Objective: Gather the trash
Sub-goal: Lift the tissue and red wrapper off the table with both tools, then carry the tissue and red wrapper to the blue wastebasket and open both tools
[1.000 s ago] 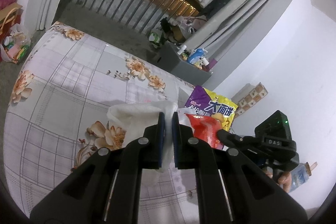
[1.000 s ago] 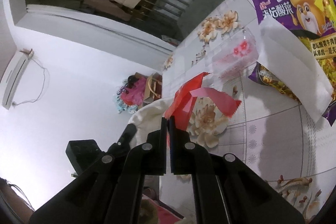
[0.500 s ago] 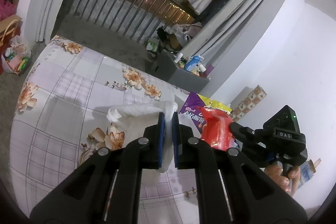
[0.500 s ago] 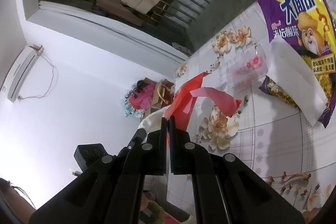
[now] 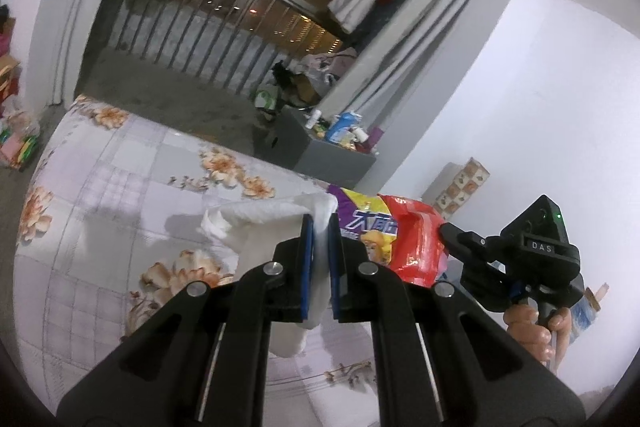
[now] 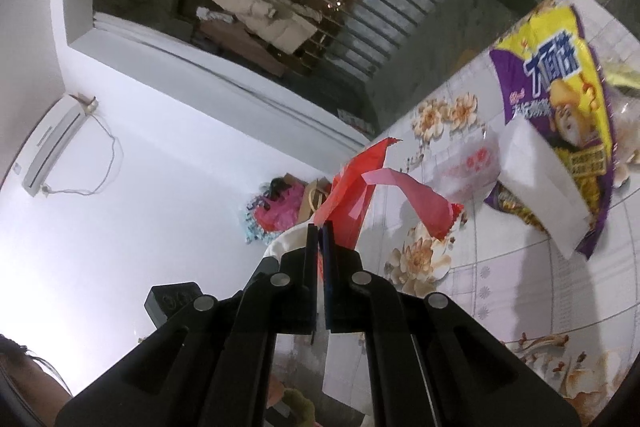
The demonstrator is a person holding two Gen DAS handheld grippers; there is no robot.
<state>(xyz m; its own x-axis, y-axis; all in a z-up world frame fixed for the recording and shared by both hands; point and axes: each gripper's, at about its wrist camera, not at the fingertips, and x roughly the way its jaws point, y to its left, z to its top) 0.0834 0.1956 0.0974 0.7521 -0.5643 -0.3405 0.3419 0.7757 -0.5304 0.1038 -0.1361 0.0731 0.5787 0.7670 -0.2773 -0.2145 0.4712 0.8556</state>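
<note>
We hold two grippers above a flowered tabletop (image 5: 100, 167): our left gripper (image 5: 319, 227) pinches a white tissue (image 5: 256, 223), our right gripper (image 6: 319, 231) pinches a red wrapper (image 6: 356, 187); a purple snack bag (image 6: 560, 99) lies on the cloth beyond

snack bag (image 6: 560, 99) on bed (image 6: 500, 287), tissue (image 6: 540, 187) atop

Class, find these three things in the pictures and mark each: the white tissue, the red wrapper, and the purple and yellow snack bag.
white tissue (image 5: 256, 219): left wrist view, on its crumpled top fold.
red wrapper (image 6: 352, 203): right wrist view, on its upright red strip.
purple and yellow snack bag (image 6: 560, 83): right wrist view, on its printed front.
</note>
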